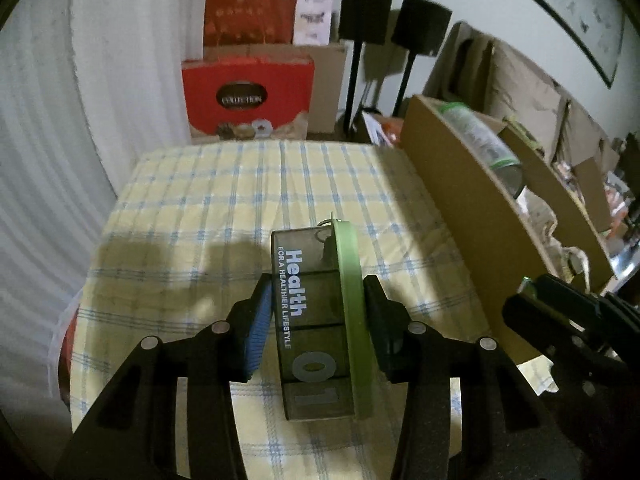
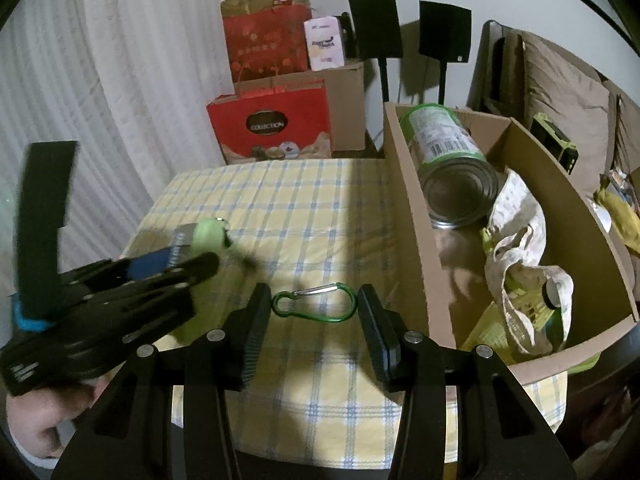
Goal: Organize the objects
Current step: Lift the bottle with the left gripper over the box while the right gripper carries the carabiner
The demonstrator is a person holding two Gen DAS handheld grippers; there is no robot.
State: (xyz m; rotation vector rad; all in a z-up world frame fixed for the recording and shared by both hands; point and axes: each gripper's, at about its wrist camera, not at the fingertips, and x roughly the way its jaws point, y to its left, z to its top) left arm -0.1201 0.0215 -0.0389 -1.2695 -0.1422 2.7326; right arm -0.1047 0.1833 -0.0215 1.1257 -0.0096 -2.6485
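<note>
Left wrist view: our left gripper is pinched on the pill organizer, a smoky translucent case with a green lid on its right side, "Health for a healthier lifestyle" printed along it and "01" on the near cells. The blue-padded finger presses its left face, the black finger its green lid. It is held above the yellow-and-blue checked tablecloth; whether it touches the cloth we cannot tell. The cardboard box stands at the right on the table, with a can lying inside. The right gripper's body shows at the right edge, blurred. Behind the table: red gift box marked "Collection", red bag, two black speakers on stands.

Right wrist view: our right gripper is spread wide, holding nothing. A green carabiner lies flat on the tablecloth between the fingertips, touching neither as far as we can see. The left gripper is at the left, blurred, clamped on the pill organizer, over the left part of the table. The cardboard box is just right of our right finger; inside it are the can on its side, a crumpled cloth bag and green-yellow packets, too blurred to identify.
</note>
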